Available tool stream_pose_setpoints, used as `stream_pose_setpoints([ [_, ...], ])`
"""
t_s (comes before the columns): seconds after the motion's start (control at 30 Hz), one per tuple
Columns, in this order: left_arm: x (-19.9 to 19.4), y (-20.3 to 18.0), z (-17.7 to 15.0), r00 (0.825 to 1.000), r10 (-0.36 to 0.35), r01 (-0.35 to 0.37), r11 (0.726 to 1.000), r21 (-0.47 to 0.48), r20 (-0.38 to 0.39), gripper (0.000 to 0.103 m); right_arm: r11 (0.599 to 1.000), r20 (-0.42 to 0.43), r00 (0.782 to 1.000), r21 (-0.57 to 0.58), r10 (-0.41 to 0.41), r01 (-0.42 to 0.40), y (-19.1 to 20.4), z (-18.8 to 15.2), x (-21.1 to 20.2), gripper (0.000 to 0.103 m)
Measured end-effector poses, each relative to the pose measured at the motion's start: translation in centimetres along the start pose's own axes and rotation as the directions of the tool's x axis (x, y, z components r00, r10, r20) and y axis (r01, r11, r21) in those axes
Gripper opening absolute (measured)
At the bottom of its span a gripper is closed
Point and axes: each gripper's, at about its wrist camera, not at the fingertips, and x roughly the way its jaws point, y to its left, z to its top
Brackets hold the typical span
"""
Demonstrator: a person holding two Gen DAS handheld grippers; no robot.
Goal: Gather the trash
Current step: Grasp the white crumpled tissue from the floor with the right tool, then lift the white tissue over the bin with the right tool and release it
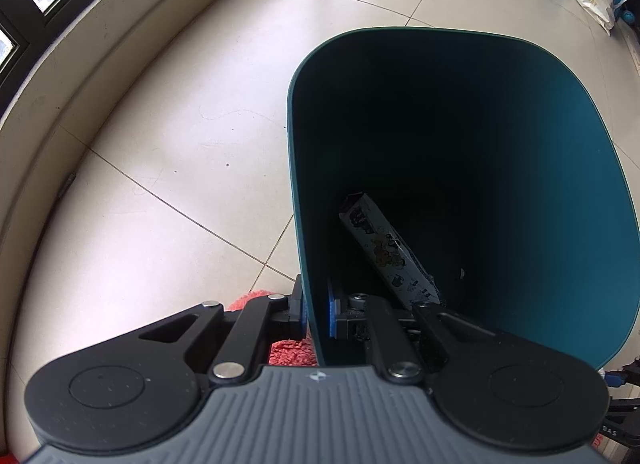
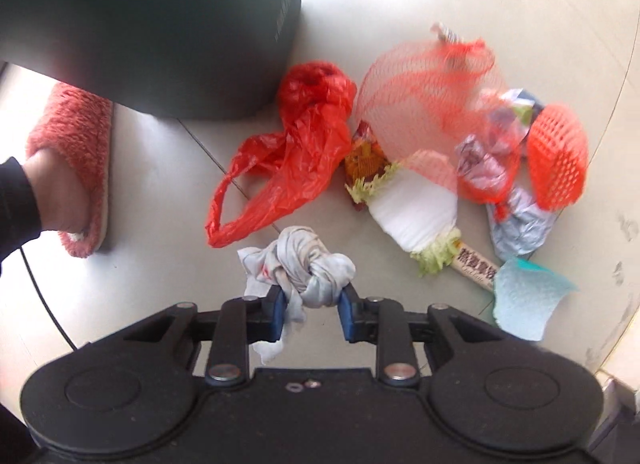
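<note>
The dark teal trash bin [image 1: 460, 183] is being gripped at its near wall by the left gripper [image 1: 318, 318], whose blue pads are clenched on the rim, one outside and one inside; a printed carton [image 1: 390, 252] is already lying slanted in the bottom. A knotted grey-white rag [image 2: 308, 268] is being grasped by the right gripper [image 2: 312, 310], the pads pressing on either side of the knot while a loose tail is hanging below.

The rest of the litter is lying on the tiled floor [image 2: 168, 191] just beside the bin: a red plastic bag [image 2: 296, 155], an orange net bag [image 2: 424, 91], a white wrapped bundle [image 2: 412, 211], an orange foam sleeve [image 2: 558, 155] and a pale blue scrap [image 2: 524, 300]. A foot in a pink slipper [image 2: 76, 143] is standing near the bin.

For a clean drop, the rag should probably be carried well above the rim and released only over the opening, so that the dangling tail is not caught on the edge; the bin is best kept steady meanwhile.
</note>
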Motion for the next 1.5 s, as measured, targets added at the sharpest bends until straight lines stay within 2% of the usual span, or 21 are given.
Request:
stream_pose_setpoints([
  [0.1, -0.1, -0.2, 0.0, 1.0, 0.007, -0.007, 1.0, 0.009, 0.001, 0.009, 1.0, 0.134, 0.991, 0.003, 0.026, -0.026, 0.4, 1.1, -6.8, 0.026],
  [0.17, 0.0, -0.6, -0.2, 1.0, 0.019, -0.019, 1.0, 0.021, 0.005, 0.009, 0.998, 0.228, 0.972, 0.003, 0.056, -0.058, 0.6, 2.3, -10.4, 0.026],
  [0.23, 0.0, -0.6, -0.1, 1.0, 0.018, -0.018, 1.0, 0.019, 0.001, 0.009, 0.993, 0.31, 0.943, -0.01, 0.116, -0.119, 1.1, 3.5, -13.8, 0.026],
  [0.3, 0.0, -0.4, -0.1, 1.0, 0.003, -0.003, 1.0, 0.006, -0.007, 0.009, 0.991, 0.388, 0.912, -0.038, 0.13, -0.124, 1.9, 4.7, -17.0, 0.027],
  [0.4, 0.1, -0.1, 0.1, 1.0, -0.015, 0.015, 1.0, -0.013, -0.018, 0.009, 0.987, 0.462, 0.872, -0.075, 0.16, -0.141, 3.1, 7.5, -19.0, 0.027],
  [0.43, 0.1, 0.0, 0.2, 1.0, -0.017, 0.017, 1.0, -0.016, -0.022, 0.009, 0.988, 0.47, 0.869, -0.078, 0.153, -0.131, 3.4, 8.2, -18.9, 0.027],
  [0.5, 0.1, 0.0, 0.2, 0.999, -0.022, 0.022, 0.999, -0.024, -0.033, 0.009, 0.991, 0.468, 0.874, -0.089, 0.131, -0.1, 4.4, 10.4, -17.5, 0.027],
  [0.7, 0.3, 0.0, 0.2, 0.999, -0.025, 0.024, 0.999, -0.032, -0.043, 0.009, 0.992, 0.371, 0.923, -0.104, 0.1, -0.066, 7.0, 15.7, -10.6, 0.027],
  [0.93, 0.4, -0.1, 0.1, 0.999, -0.024, 0.023, 0.999, -0.026, -0.038, 0.009, 0.995, 0.27, 0.963, -0.101, 0.027, 0.0, 8.6, 18.1, -4.9, 0.028],
  [1.2, 0.4, 0.1, 0.0, 0.999, -0.025, 0.024, 0.999, -0.026, -0.037, 0.009, 0.99, 0.22, 0.975, -0.132, -0.017, 0.047, 9.3, 18.8, -2.3, 0.035],
  [1.3, 0.4, 0.1, 0.0, 0.999, -0.022, 0.022, 0.999, -0.024, -0.036, 0.009, 0.989, 0.22, 0.976, -0.145, -0.007, 0.04, 10.5, 18.1, -1.9, 0.044],
  [1.5, 0.6, 0.1, 0.0, 0.999, -0.021, 0.02, 1.0, -0.024, -0.036, 0.009, 0.988, 0.274, 0.961, -0.156, 0.02, 0.024, 10.4, 16.7, -4.8, 0.055],
])
